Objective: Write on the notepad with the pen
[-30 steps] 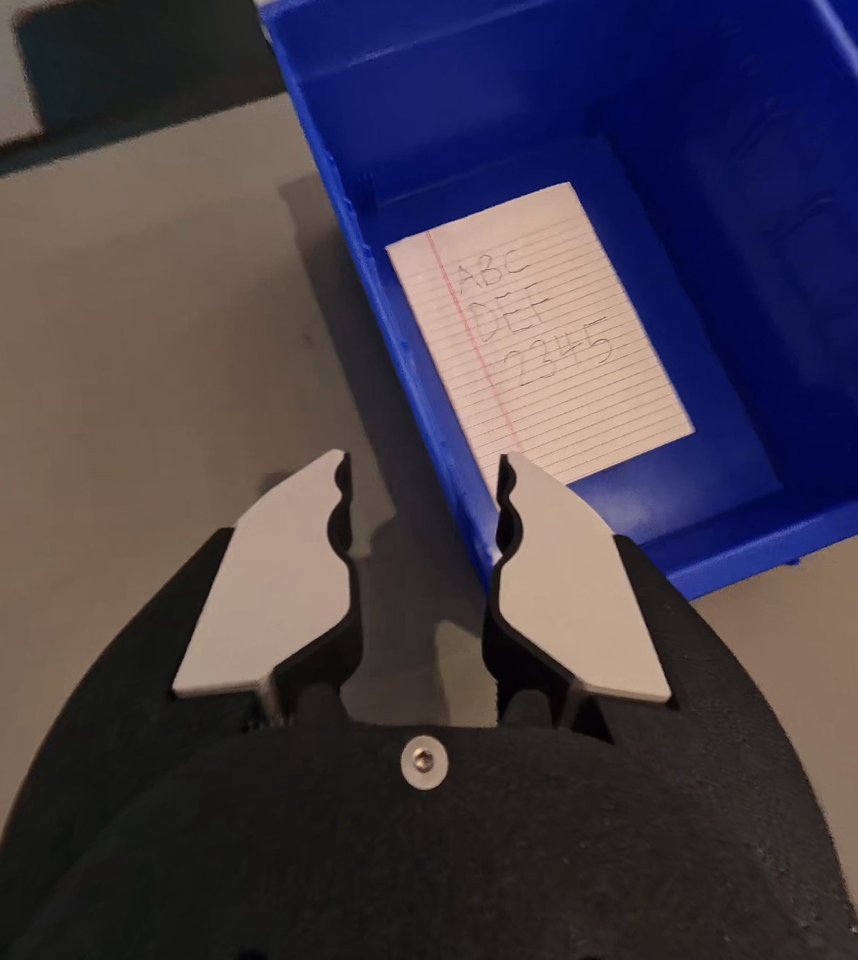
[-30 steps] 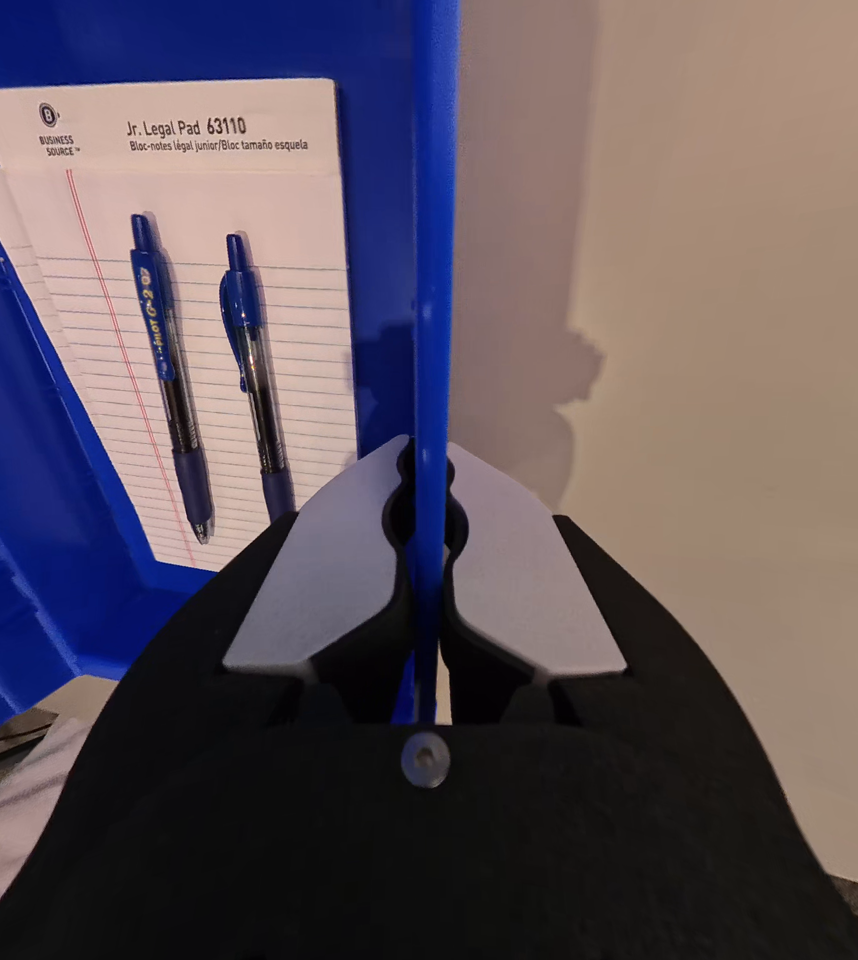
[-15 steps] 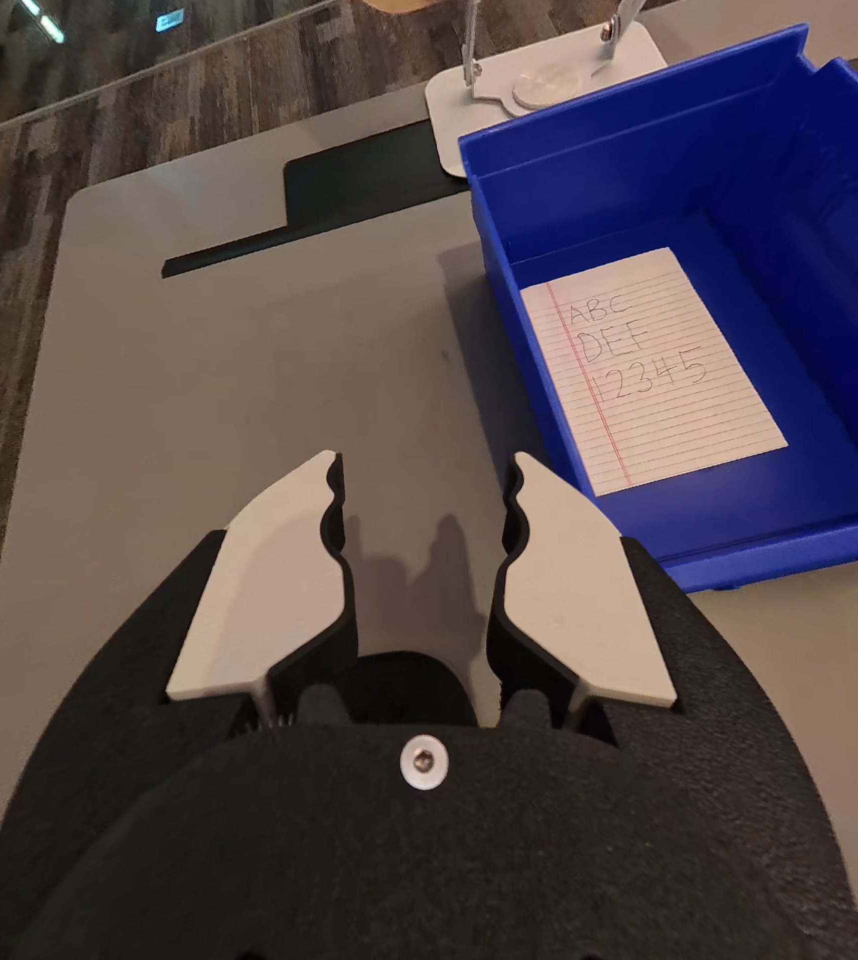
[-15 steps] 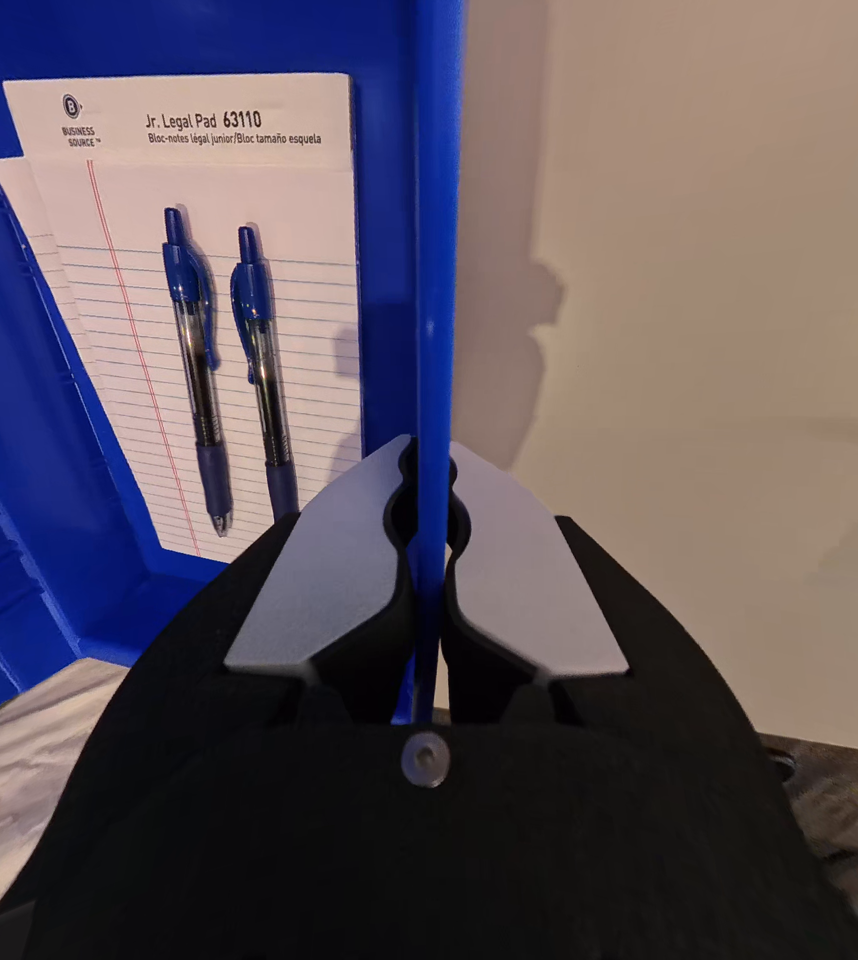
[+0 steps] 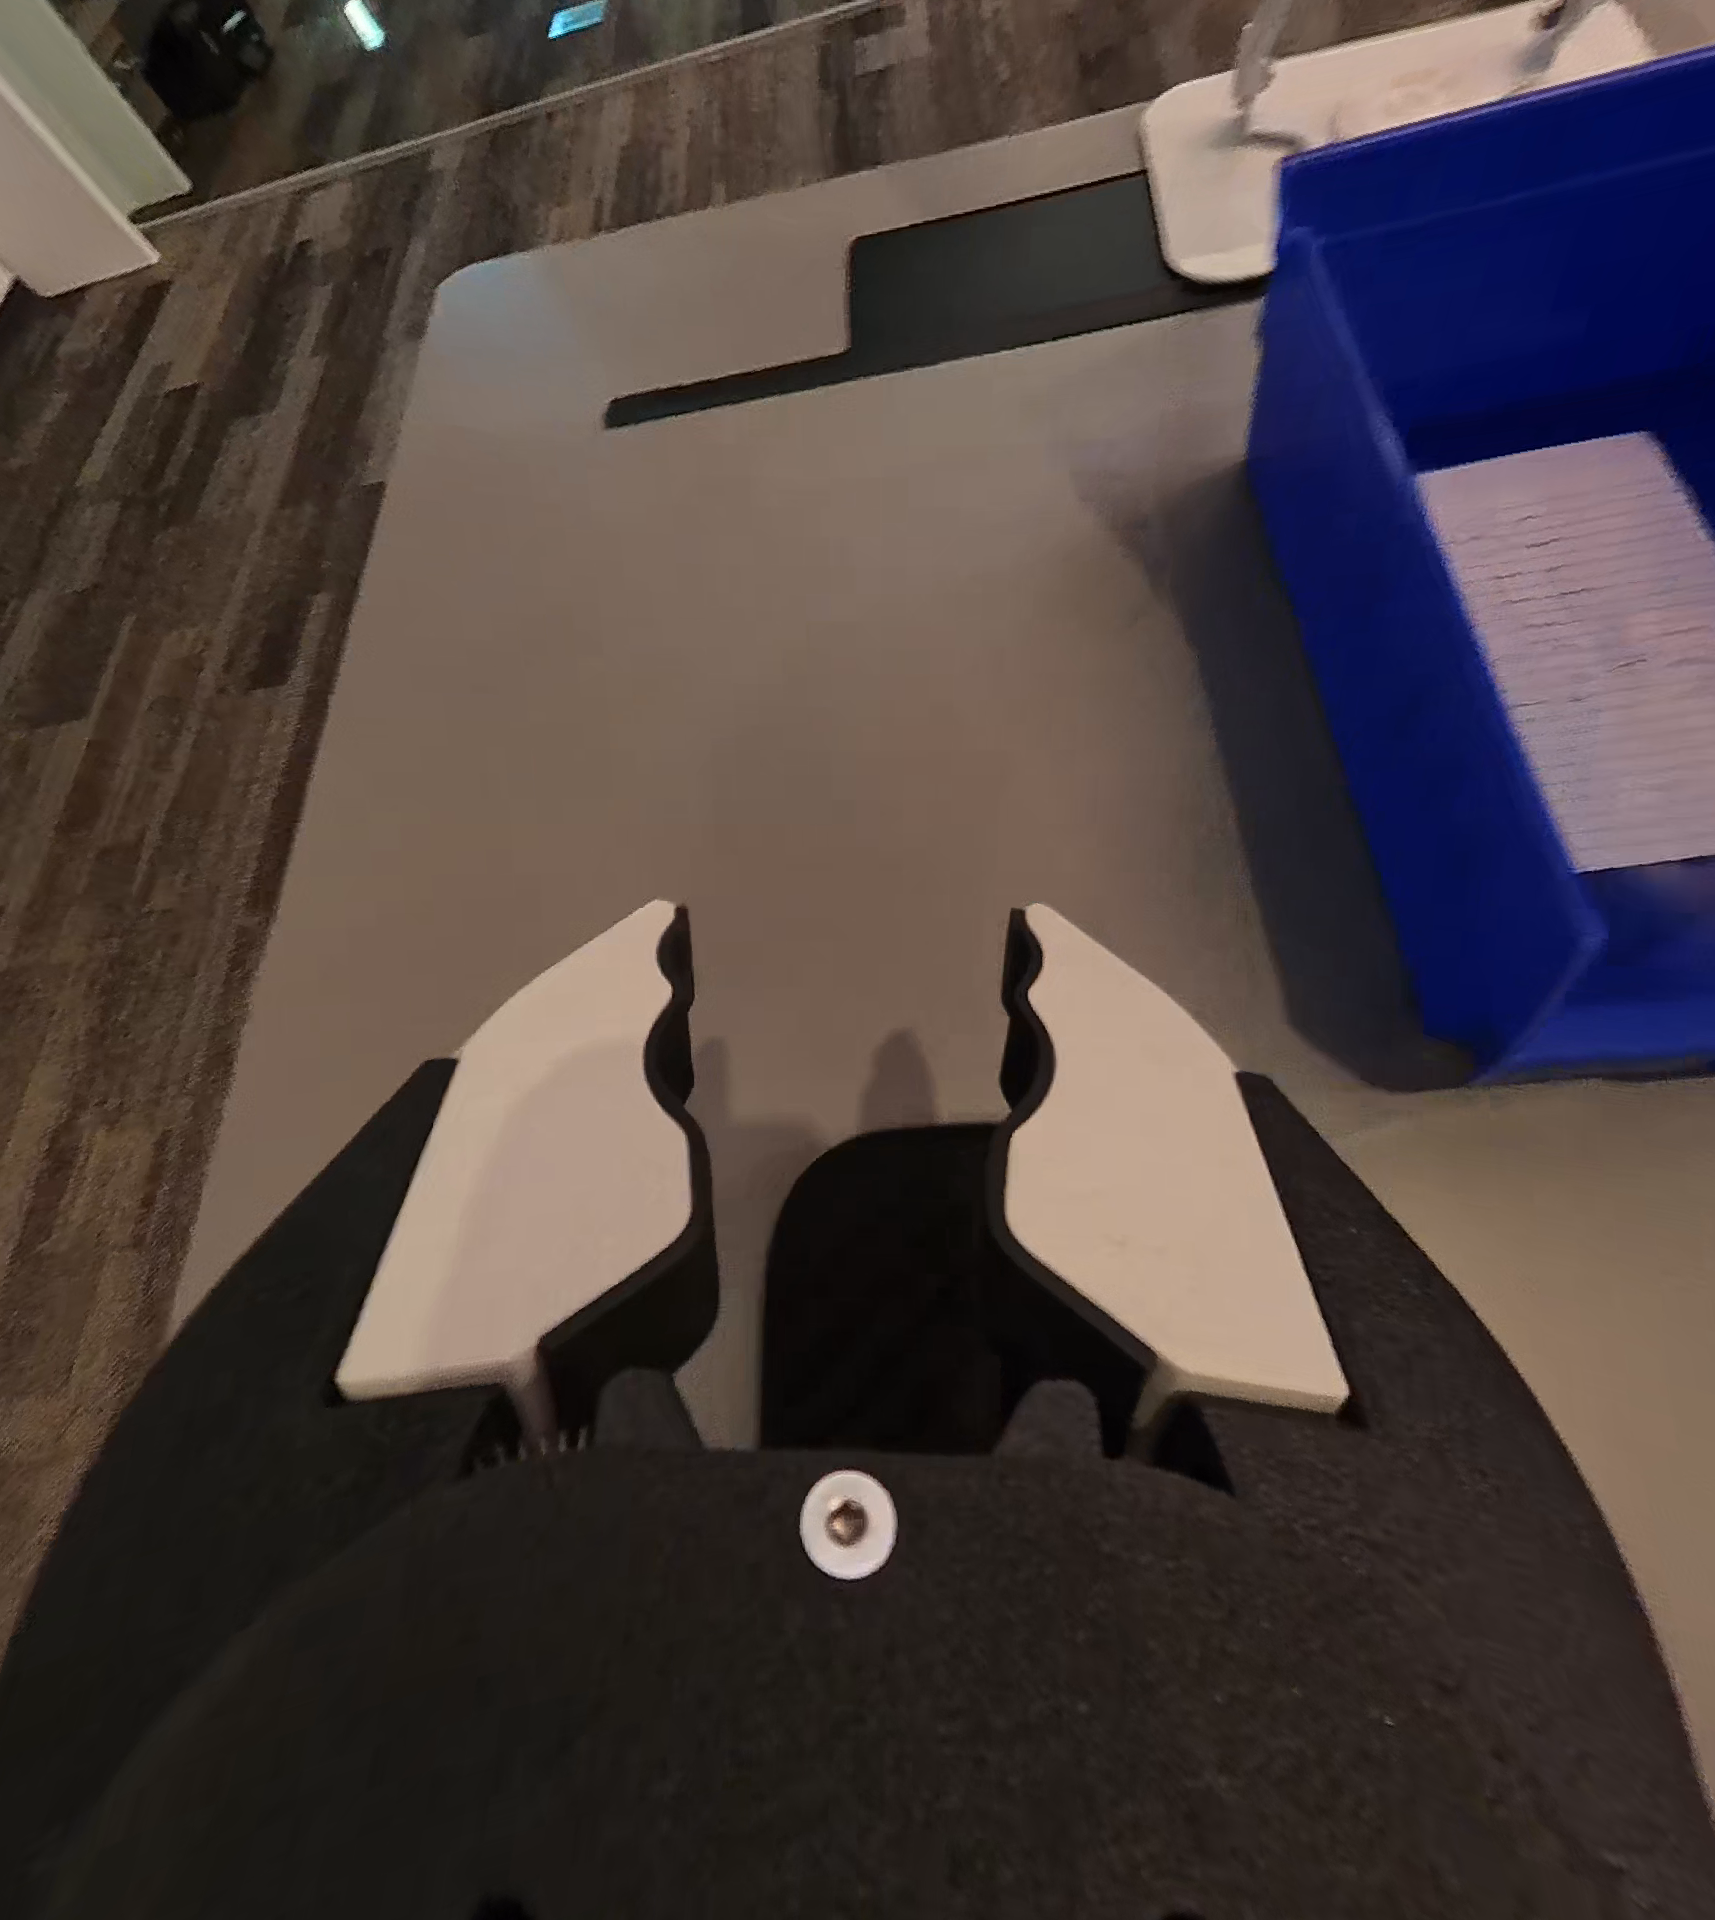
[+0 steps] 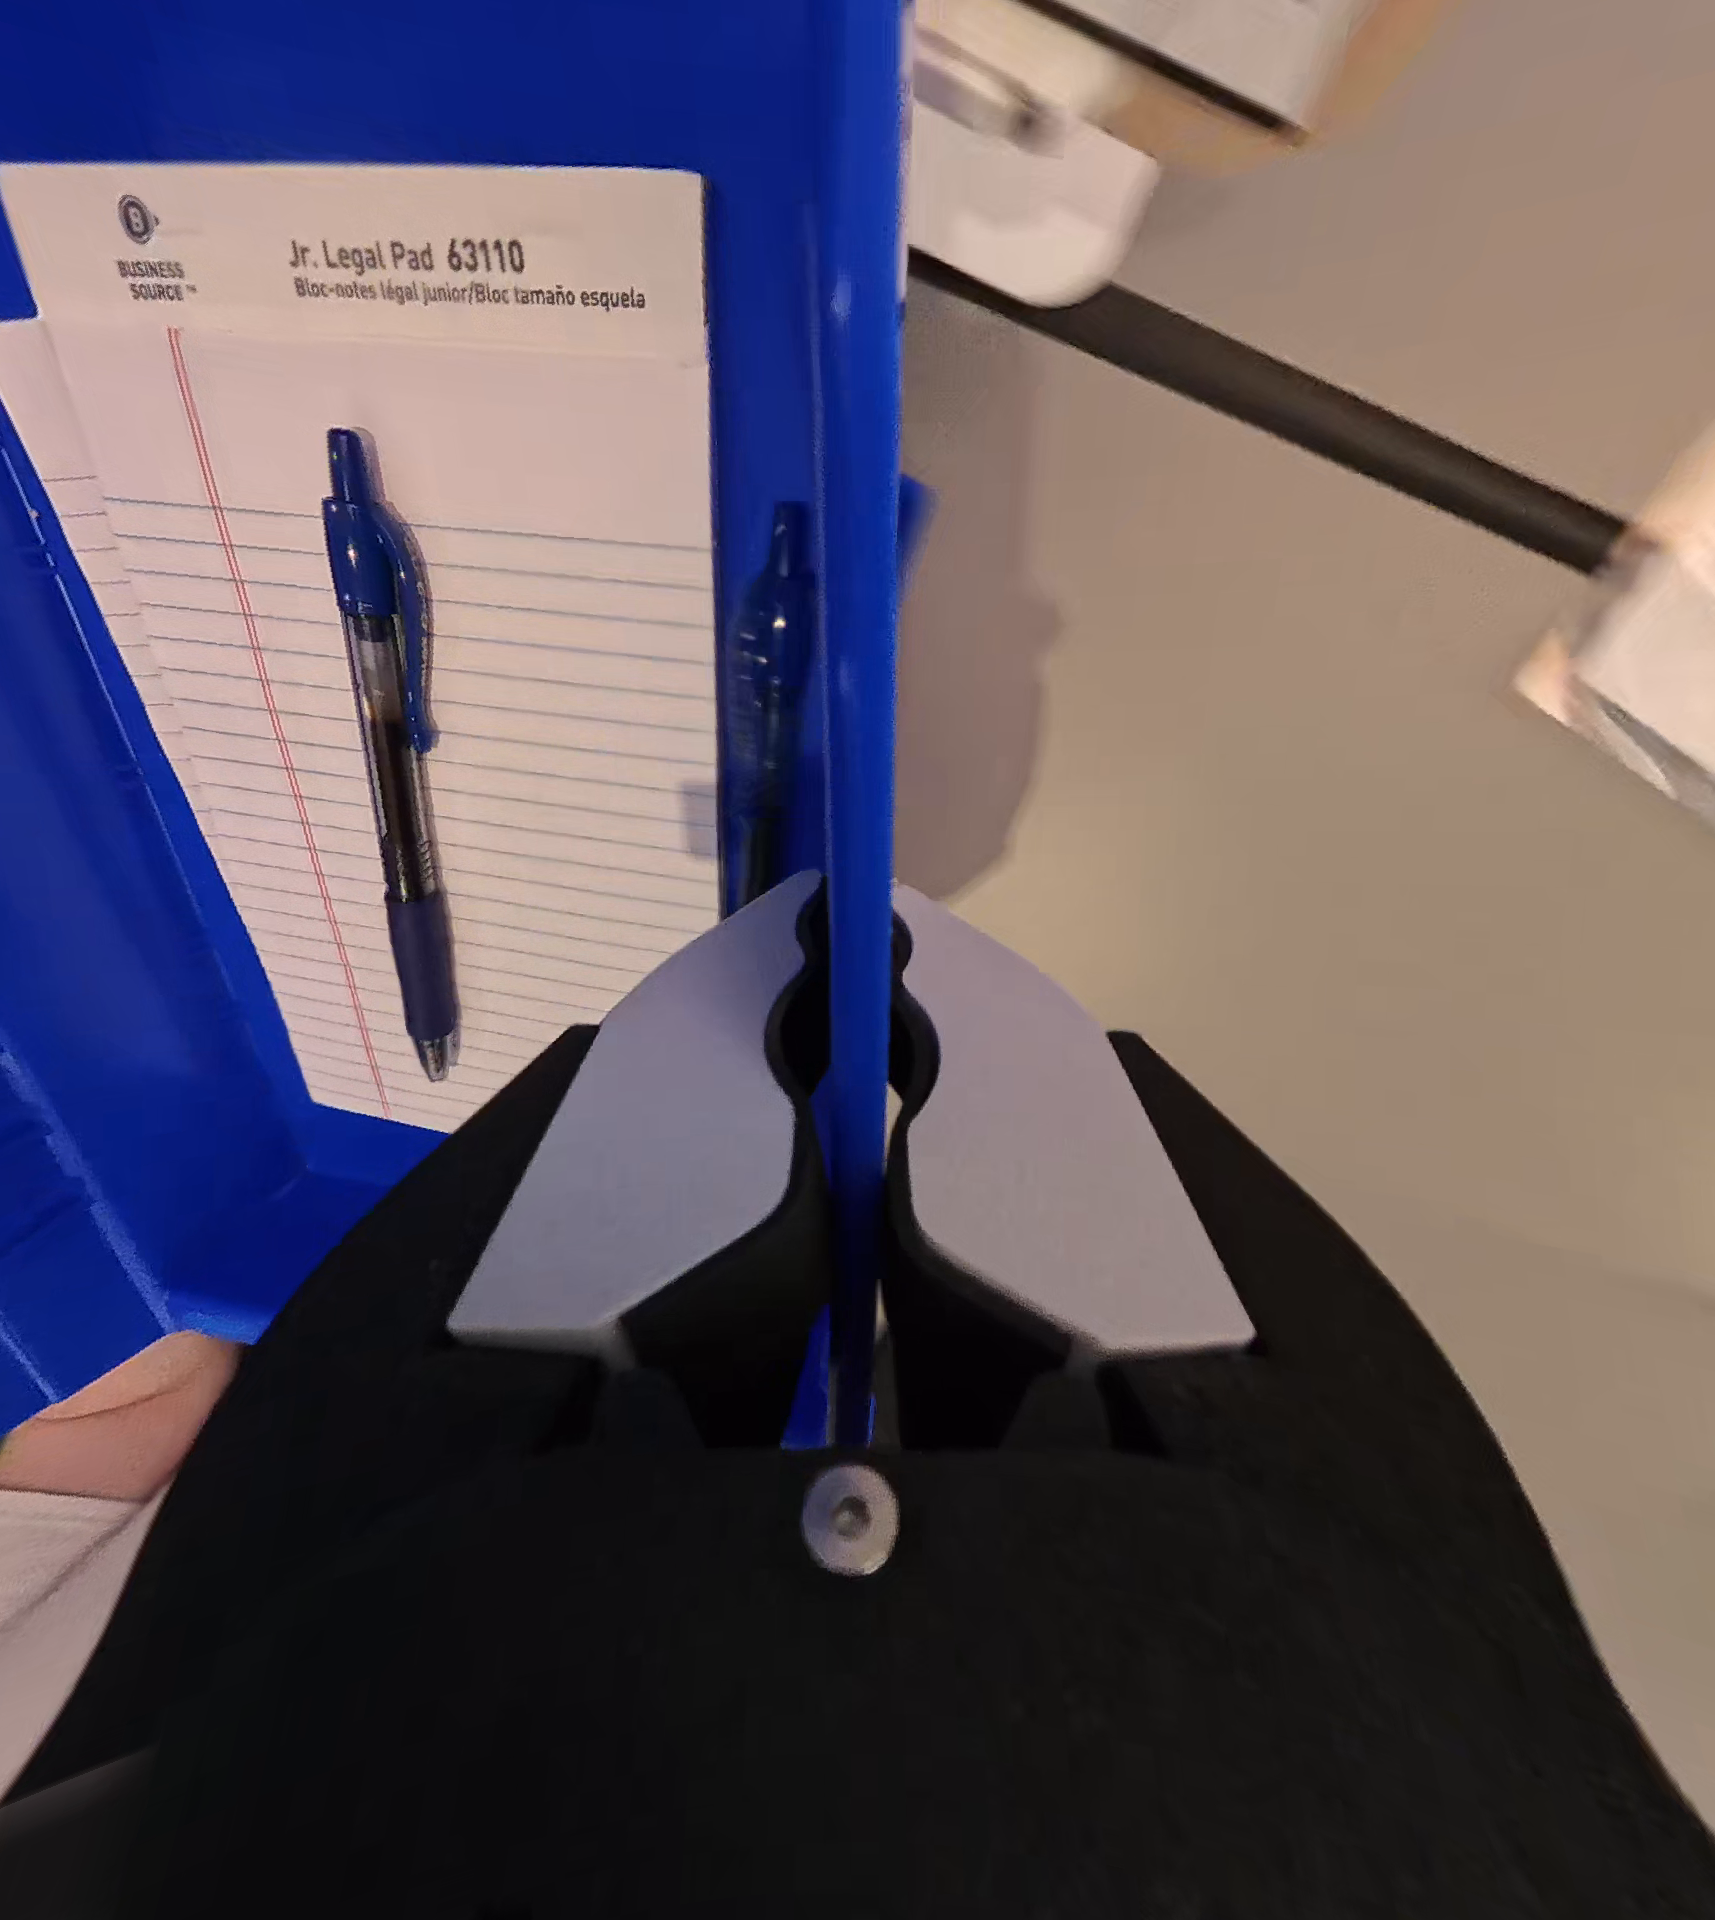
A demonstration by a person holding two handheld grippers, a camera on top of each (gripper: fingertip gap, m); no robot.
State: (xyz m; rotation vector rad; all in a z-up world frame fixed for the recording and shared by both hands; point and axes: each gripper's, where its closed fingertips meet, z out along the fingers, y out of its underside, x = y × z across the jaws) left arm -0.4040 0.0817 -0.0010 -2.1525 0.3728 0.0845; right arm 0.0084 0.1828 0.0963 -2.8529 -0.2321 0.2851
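In the right wrist view, my right gripper (image 6: 855, 894) is shut on the thin right wall of a blue bin (image 6: 858, 520). Inside the bin lies a white lined notepad (image 6: 541, 644). One blue pen (image 6: 396, 748) rests on the pad. A second blue pen (image 6: 765, 675) lies against the gripped wall. In the left wrist view, my left gripper (image 5: 848, 914) is open and empty above the grey table (image 5: 728, 675). To its right stands a blue bin (image 5: 1352, 644) holding a loose lined sheet (image 5: 1601, 665), blurred.
A white stand base (image 5: 1217, 177) and a black strip (image 5: 988, 301) lie at the table's far edge. Wood-pattern floor (image 5: 105, 727) is to the left. In the right wrist view a white box (image 6: 1705, 665) sits at the right and a light sleeve (image 6: 1, 1558) at the lower left.
My left gripper has drawn back and left from the bin with the sheet. In the right view the second pen has rolled right against the gripped wall and the surroundings have shifted.
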